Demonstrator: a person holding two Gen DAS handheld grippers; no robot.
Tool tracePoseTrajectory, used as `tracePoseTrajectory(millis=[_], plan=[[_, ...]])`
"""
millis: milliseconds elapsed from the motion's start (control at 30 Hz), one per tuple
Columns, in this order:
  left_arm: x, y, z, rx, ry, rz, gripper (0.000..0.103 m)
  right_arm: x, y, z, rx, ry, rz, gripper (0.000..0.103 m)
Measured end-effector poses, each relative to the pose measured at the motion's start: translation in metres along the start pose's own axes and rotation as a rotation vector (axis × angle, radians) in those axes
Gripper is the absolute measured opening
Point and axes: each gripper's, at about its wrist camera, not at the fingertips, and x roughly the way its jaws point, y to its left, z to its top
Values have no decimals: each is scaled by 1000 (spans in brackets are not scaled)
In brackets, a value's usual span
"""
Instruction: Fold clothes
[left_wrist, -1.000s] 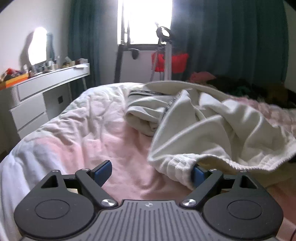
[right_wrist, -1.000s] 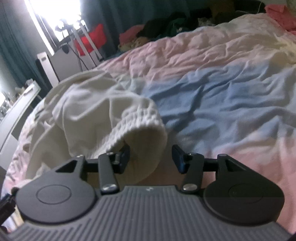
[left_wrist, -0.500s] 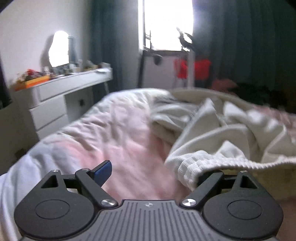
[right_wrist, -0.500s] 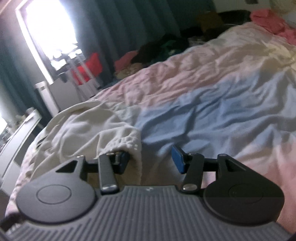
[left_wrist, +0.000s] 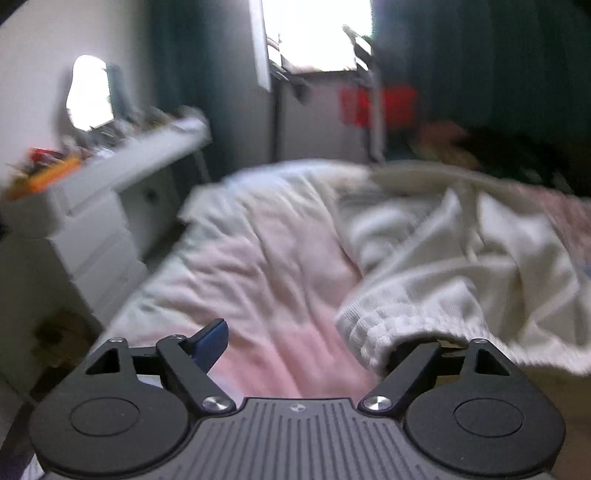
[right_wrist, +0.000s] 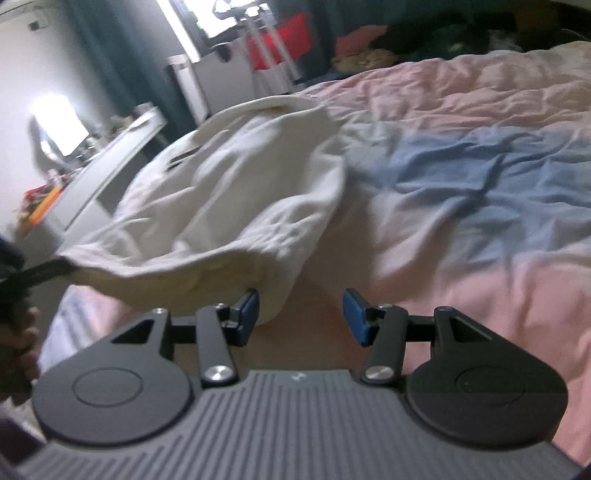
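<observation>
A cream garment (left_wrist: 443, 266) with a ribbed hem (left_wrist: 373, 325) lies bunched on the pink and blue quilt (left_wrist: 266, 266). My left gripper (left_wrist: 306, 343) stands wide with its jaws closing. Its right finger is hidden inside the hem and its left finger (left_wrist: 212, 341) is bare over the quilt. In the right wrist view the garment (right_wrist: 229, 206) hangs over the left finger (right_wrist: 248, 314) of my right gripper (right_wrist: 301, 314). That gripper is open, with only a little cloth at the edge of the gap. The hem stretches off to the left, where a dark bar (right_wrist: 40, 275) enters it.
A white dresser (left_wrist: 103, 206) with clutter on top stands left of the bed. Beyond the bed are a bright window, dark curtains, a red item (left_wrist: 380, 103) on a stand and a dark pile of clothes (left_wrist: 498, 147). A hand (right_wrist: 18, 332) shows at the left edge.
Both grippers have moved and risen with the hem hooked on one finger each. The hem now stretches between them. The left view has swung toward the dresser and the right view has rolled.
</observation>
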Motion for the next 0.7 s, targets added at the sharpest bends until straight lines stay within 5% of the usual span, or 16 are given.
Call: tracePoseTrajectory(millis=[233, 333, 500, 700], plan=[[-49, -1, -39, 83, -1, -249, 91, -39, 28, -6, -128, 31, 231, 54], [-61, -6, -35, 48, -56, -290, 97, -53, 37, -3, -138, -56, 283, 58], [-35, 2, -18, -134, -50, -312, 99, -41, 22, 7, -5, -192, 203, 58], [32, 15, -10, -220, 60, -221, 99, 16, -10, 7, 159, -64, 8, 59]])
